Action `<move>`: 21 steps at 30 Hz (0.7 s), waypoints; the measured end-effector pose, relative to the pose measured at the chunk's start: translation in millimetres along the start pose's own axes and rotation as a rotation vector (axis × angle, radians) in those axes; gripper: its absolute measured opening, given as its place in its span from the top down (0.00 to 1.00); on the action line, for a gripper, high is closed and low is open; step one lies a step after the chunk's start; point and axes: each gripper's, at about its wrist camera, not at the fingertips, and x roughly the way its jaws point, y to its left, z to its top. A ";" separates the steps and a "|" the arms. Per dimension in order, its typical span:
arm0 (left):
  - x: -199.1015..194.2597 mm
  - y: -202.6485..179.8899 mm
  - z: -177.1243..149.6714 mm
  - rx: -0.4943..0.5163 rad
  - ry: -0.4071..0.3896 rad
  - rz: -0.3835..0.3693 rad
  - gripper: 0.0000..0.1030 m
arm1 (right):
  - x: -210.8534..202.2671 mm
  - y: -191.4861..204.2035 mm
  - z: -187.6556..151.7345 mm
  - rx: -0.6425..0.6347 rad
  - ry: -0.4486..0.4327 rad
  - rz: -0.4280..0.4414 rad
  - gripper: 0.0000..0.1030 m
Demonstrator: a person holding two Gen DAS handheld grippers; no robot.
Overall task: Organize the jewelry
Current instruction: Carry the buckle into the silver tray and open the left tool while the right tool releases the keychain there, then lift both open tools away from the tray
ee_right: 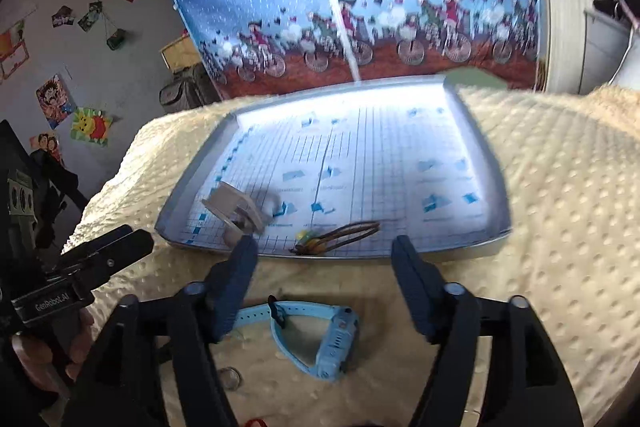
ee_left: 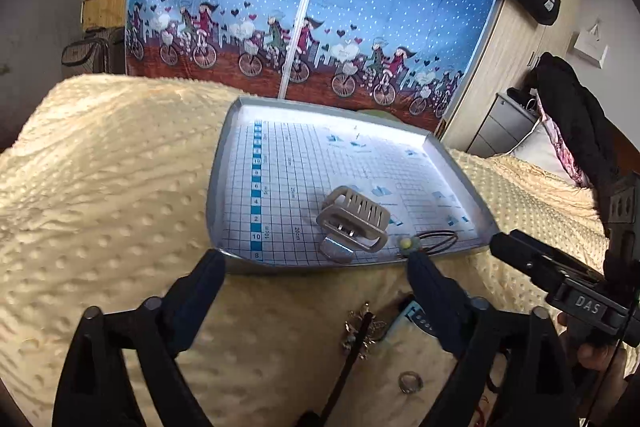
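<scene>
Right gripper (ee_right: 324, 255) spread wide and empty, dark-blue padded fingers (ee_right: 236, 279) hanging over the cream dotted fleece blanket (ee_right: 560, 207), just short of the near rim of the shallow grey metal tray lined with blue-gridded paper (ee_right: 472, 251). Directly beneath and slightly behind the fingertips, a light-blue plastic wristwatch with a rubber strap (ee_right: 320, 339), lying flat on the blanket, outside the tray; probably the next piece to collect. Left gripper (ee_left: 316, 267) likewise spread and empty, tips at the tray's near edge. Below it on the blanket, a gold filigree ornament on a dark strap (ee_left: 360, 331) and a small silver ring (ee_left: 410, 382), both apart from the tray. Inside the tray, near the front rim: a beige plastic claw hair clip (ee_left: 354, 223) and, just beside it, a thin brown cord loop with a yellow-green bead (ee_left: 428, 241). Step in hand, by the look of it: between placements, 2 items in, at least 3 still out. Next move likely calls for pulling the right gripper back and down over the watch, then closing across the narrow strap rather than the bulky case. Right view blurred, so fine detail uncertain.
</scene>
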 end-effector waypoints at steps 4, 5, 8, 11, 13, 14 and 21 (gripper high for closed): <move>-48.3 -13.5 -1.6 0.028 -0.113 0.003 0.00 | -52.5 9.4 -1.5 -0.075 -0.129 -0.001 0.10; -59.8 -17.8 -2.4 0.033 -0.133 0.006 0.00 | -67.0 12.1 -2.3 -0.097 -0.161 -0.001 0.06; -95.5 -31.1 -8.0 0.050 -0.177 0.016 0.00 | -112.4 20.0 -7.3 -0.156 -0.242 0.014 0.01; -129.7 -42.2 -19.8 0.045 -0.211 0.019 0.00 | -151.4 22.8 -14.4 -0.178 -0.279 0.012 0.01; -152.1 -50.1 -29.1 0.046 -0.228 0.019 0.00 | -176.6 23.0 -21.7 -0.175 -0.292 0.027 0.01; -161.8 -53.4 -33.8 0.046 -0.237 0.022 0.00 | -188.1 22.0 -25.6 -0.173 -0.295 0.030 0.01; -219.2 -73.8 -79.3 0.054 -0.248 0.040 0.00 | -257.5 18.5 -62.8 -0.175 -0.333 0.041 0.01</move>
